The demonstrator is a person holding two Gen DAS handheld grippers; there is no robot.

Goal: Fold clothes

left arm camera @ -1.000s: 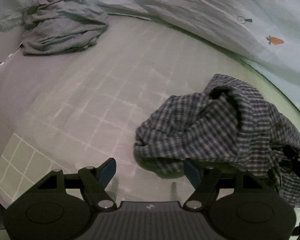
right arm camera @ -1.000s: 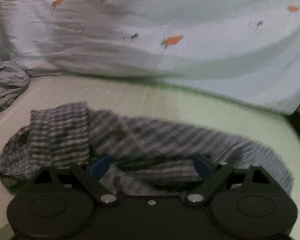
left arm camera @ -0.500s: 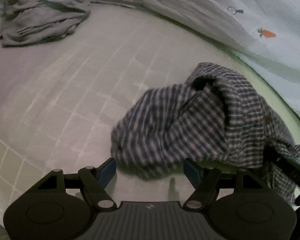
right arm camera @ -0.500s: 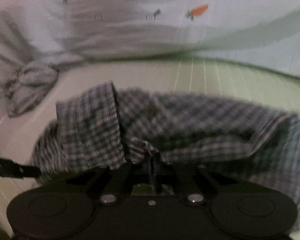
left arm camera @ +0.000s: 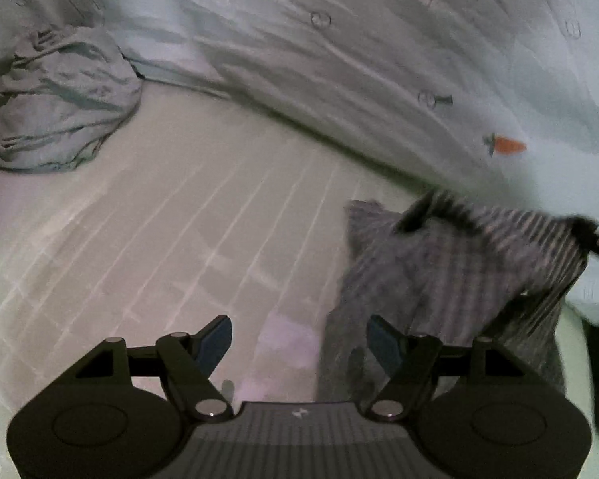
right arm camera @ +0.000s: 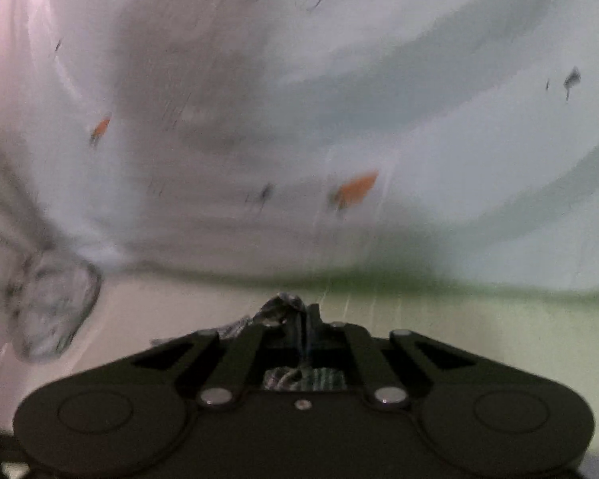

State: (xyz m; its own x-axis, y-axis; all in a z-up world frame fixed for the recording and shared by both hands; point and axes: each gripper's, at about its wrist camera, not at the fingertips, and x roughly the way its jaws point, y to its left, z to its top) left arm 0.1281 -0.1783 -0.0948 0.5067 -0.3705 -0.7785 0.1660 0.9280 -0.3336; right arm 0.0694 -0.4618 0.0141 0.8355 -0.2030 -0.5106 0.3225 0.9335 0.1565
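Your right claw [right arm camera: 304, 329] is clamped on a bunch of the checked shirt [left arm camera: 451, 279], which hangs lifted off the bed [left arm camera: 187, 215], its lower part trailing near your left claw [left arm camera: 299, 339]. That left claw is spread wide with nothing in it, low over the sheet. This looks like the lift-and-spread step; next you likely need the left claw on a free edge or corner, so the shirt can be laid flat. A grey garment [left arm camera: 56, 103] lies crumpled well apart.
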